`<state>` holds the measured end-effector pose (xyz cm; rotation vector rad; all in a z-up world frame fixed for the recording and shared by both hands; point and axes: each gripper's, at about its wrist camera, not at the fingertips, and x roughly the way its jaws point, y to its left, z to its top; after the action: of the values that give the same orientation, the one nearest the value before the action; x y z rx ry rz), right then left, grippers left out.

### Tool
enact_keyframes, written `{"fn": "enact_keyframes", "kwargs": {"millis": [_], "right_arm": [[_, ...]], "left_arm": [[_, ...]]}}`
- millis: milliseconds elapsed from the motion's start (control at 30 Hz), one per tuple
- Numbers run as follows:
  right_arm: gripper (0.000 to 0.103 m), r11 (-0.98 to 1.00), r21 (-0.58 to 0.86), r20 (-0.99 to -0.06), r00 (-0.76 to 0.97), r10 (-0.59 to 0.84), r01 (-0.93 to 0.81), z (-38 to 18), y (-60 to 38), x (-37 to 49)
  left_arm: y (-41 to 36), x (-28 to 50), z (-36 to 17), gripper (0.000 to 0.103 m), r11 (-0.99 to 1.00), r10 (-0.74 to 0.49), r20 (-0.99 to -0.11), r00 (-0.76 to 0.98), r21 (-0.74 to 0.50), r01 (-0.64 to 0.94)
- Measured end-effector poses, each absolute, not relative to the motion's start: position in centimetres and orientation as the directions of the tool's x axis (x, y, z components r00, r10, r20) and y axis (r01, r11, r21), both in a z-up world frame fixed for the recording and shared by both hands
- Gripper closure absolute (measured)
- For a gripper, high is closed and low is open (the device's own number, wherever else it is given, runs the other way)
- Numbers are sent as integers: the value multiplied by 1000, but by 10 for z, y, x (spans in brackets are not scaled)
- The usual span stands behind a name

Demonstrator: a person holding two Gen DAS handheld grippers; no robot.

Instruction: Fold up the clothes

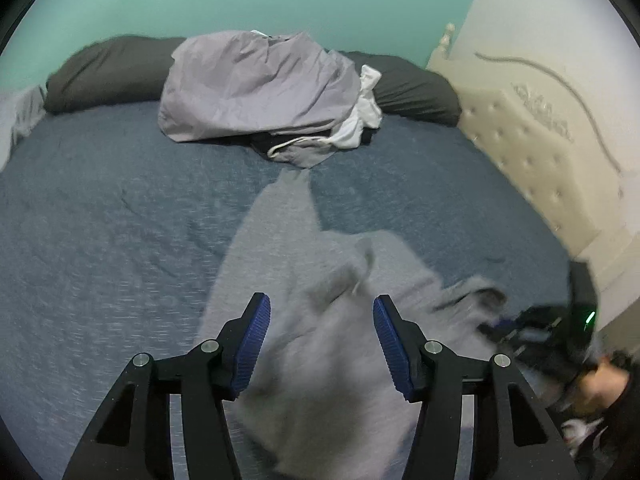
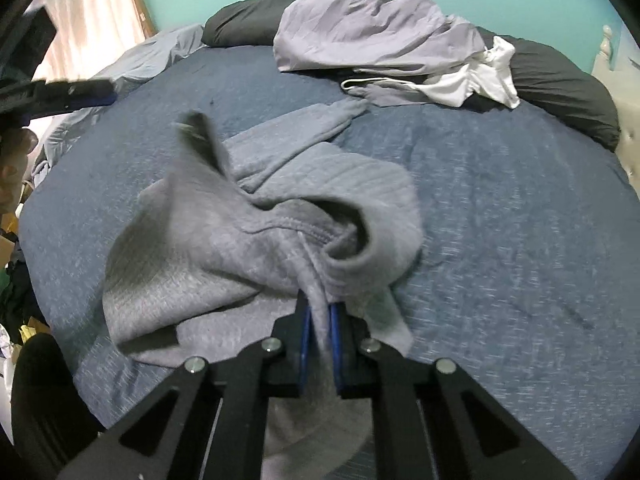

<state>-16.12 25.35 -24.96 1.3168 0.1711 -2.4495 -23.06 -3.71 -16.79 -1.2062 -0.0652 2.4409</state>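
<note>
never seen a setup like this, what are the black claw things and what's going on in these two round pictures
No robot here: a person holds a two-finger gripper in each hand, each carrying a fisheye camera looking along its fingers, hence the round pictures. The left view shows the left gripper open above a grey sweatshirt. The right view shows the right gripper shut on that sweatshirt's fabric. It lies crumpled on a blue bedspread. Further back sits a pile of clothes against dark pillows.

Dim, flat indoor light; brightest at the curtain at 10 o'clock in the right view. Motion blur smears the grey sweatshirt. Fisheye bending, black corners.
</note>
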Motion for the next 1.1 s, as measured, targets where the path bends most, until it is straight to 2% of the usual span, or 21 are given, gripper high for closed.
{"fn": "enact_keyframes", "kwargs": {"millis": [300,533,833,1000,1067,1100], "right_arm": [[95,-918,47,-824,-504,-258,393,-245,276,-144],[95,-905,37,-830,-491,-264,423,-248,279,-145],[95,-912,43,-850,-465,-249,408,-265,295,-153],[95,-915,51,-857,-453,-245,400,-274,303,-159],[95,-916,53,-858,-451,-245,397,-276,305,-160],[95,-917,53,-857,-453,-245,396,-276,305,-161]], "left_arm": [[-20,-248,-227,46,-918,317,-821,-475,-141,-369],[-1,-272,-265,54,-902,275,-850,-449,-67,-426],[26,-293,-310,54,-838,226,-895,-384,22,-545],[32,-292,-325,54,-817,222,-905,-364,31,-576],[34,-288,-328,67,-806,223,-905,-363,38,-591],[37,-286,-327,82,-798,219,-904,-366,50,-600]]}}
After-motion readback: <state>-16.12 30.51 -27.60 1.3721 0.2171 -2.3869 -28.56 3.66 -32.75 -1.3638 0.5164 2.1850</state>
